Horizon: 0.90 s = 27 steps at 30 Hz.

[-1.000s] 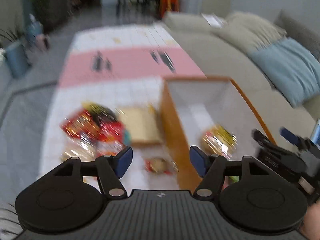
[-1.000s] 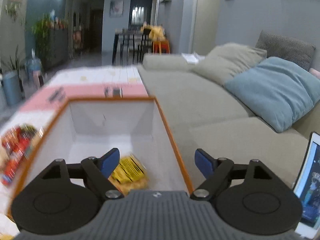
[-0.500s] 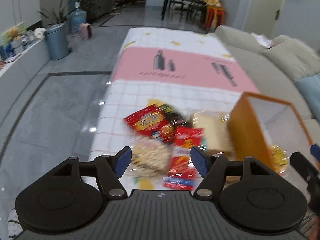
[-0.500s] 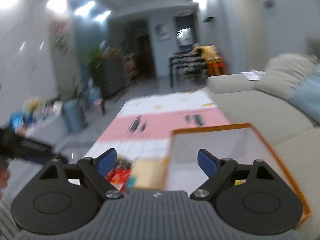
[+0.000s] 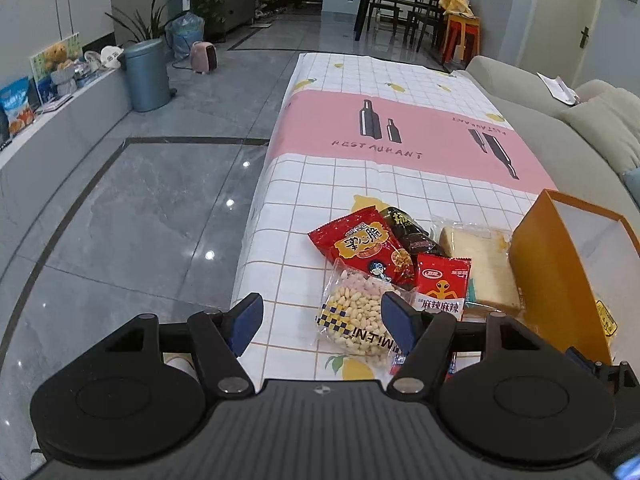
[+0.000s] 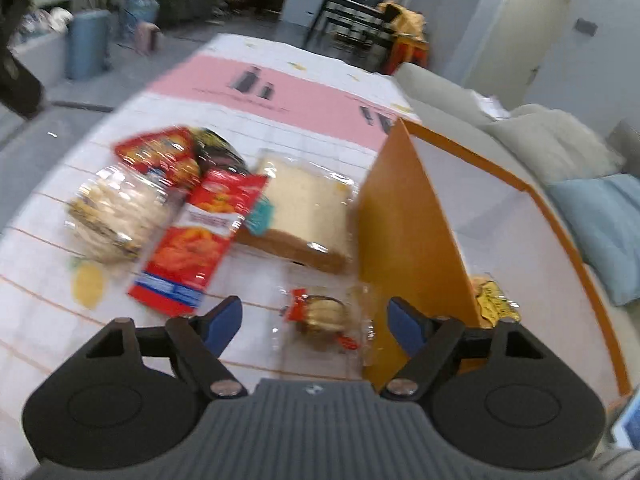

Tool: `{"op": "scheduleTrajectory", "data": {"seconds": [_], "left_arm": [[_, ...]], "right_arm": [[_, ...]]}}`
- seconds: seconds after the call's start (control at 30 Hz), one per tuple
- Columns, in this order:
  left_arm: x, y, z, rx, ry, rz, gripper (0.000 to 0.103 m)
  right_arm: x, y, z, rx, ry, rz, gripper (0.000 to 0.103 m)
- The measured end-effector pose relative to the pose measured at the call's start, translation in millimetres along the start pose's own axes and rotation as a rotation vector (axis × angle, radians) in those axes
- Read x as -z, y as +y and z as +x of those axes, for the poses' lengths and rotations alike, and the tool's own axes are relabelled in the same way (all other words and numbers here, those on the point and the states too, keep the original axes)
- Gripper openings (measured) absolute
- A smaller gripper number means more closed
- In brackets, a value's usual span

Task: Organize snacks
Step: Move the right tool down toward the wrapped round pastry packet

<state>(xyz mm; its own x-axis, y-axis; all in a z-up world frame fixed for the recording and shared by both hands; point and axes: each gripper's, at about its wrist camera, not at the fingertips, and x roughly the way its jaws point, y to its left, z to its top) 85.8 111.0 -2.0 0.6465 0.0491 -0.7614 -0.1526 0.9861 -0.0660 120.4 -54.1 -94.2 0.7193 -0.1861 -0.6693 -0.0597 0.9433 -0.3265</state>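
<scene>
- An orange box (image 6: 408,232) with a white inside stands on a checked tablecloth (image 5: 320,184), its top open, likely so snacks can be dropped in; one yellow packet (image 6: 494,296) already lies inside.
- Left of the box, a heap of snacks waits: wrapped bread (image 5: 480,264) just beside the box wall, then red packets (image 5: 442,284) and a bag of puffed grains (image 5: 356,316).
- Right gripper (image 6: 316,322), jaws spread and empty, hangs over a small clear-wrapped cake (image 6: 320,314) beside the box's near corner, probably the next pick.
- Left gripper (image 5: 320,322), jaws also spread and empty, frames the grain bag.
</scene>
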Motion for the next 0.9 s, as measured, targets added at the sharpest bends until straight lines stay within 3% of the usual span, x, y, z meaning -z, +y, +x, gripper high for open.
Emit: {"op": "scheduleTrajectory", "data": {"seconds": [0.1, 0.2, 0.27, 0.37, 0.43, 0.6, 0.7, 0.8, 0.9], "left_arm": [[-1, 1, 4, 0.001, 0.010, -0.003, 0.079], [-1, 2, 5, -0.004, 0.014, 0.000, 0.079], [-1, 3, 6, -0.006, 0.015, -0.006, 0.079], [-2, 6, 6, 0.004, 0.017, -0.024, 0.079], [-2, 6, 4, 0.010, 0.013, -0.021, 0.079], [0, 7, 1, -0.008, 0.000, -0.005, 0.079], [-1, 9, 0, -0.004, 0.000, -0.013, 0.079], [-2, 13, -2, 0.000, -0.009, -0.029, 0.079], [-4, 18, -3, 0.004, -0.007, -0.056, 0.079]], "right_arm": [[1, 11, 8, 0.087, -0.007, 0.003, 0.083], [-2, 14, 7, 0.055, -0.016, 0.014, 0.076], [2, 15, 0, 0.114, -0.046, 0.087, 0.076], [5, 12, 9, 0.028, 0.006, 0.244, 0.076], [7, 12, 18, 0.018, 0.063, 0.318, 0.076], [12, 19, 25, 0.136, 0.016, 0.388, 0.077], [13, 17, 40, 0.036, 0.042, 0.368, 0.077], [22, -3, 46, -0.033, 0.076, 0.485, 0.084], [19, -6, 46, -0.086, 0.111, 0.400, 0.085]]}}
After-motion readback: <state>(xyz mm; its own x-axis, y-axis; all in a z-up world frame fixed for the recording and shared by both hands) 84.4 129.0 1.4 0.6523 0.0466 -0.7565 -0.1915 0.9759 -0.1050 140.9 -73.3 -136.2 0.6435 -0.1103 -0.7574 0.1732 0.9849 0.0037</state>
